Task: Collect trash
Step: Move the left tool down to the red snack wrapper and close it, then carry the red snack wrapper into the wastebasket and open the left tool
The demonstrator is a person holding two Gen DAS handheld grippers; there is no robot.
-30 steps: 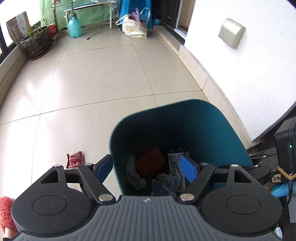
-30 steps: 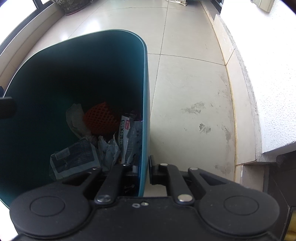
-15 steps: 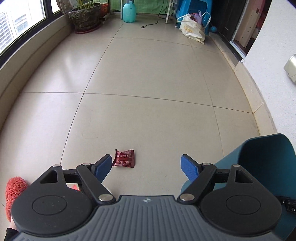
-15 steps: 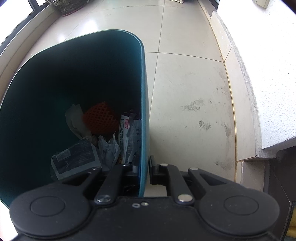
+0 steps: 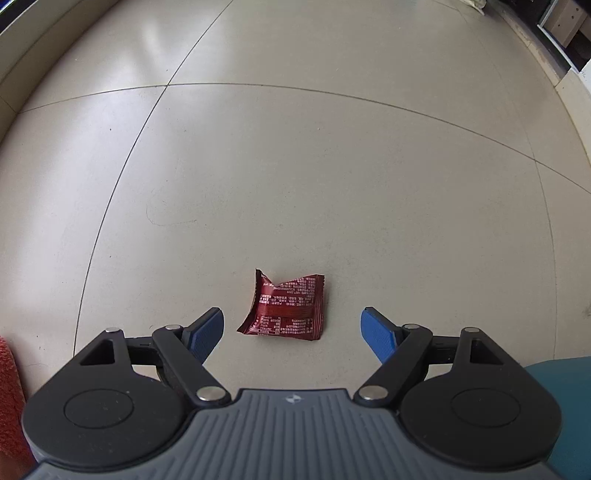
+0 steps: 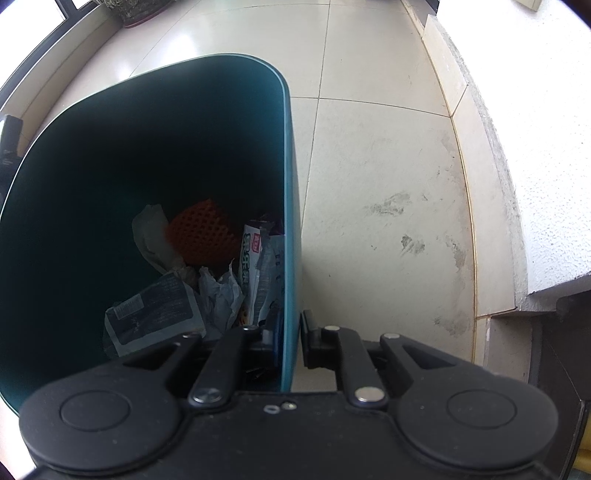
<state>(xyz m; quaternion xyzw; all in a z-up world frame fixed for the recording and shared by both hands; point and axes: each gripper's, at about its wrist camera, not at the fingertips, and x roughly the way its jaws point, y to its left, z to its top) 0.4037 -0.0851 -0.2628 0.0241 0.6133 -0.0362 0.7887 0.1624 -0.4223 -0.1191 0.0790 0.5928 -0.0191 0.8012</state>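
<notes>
With your left gripper [image 5: 293, 332] released wide just short of the red snack wrapper [image 5: 286, 308] lying flat on the tiled floor [image 5: 332, 166], straddle its edges before closing, while your right gripper [image 6: 291, 332], jaws opening, grasps the teal bin's wall [image 6: 290, 221]

Wrapper [image 5: 286, 308] on floor [image 5: 295, 166] left of bin [image 5: 554, 373].

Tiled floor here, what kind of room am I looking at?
Probably an enclosed balcony or sunroom in a home. The pale tiled floor runs along a low ledge under windows, a potted plant sits by the glass, and a rough white wall borders the other side.
</notes>
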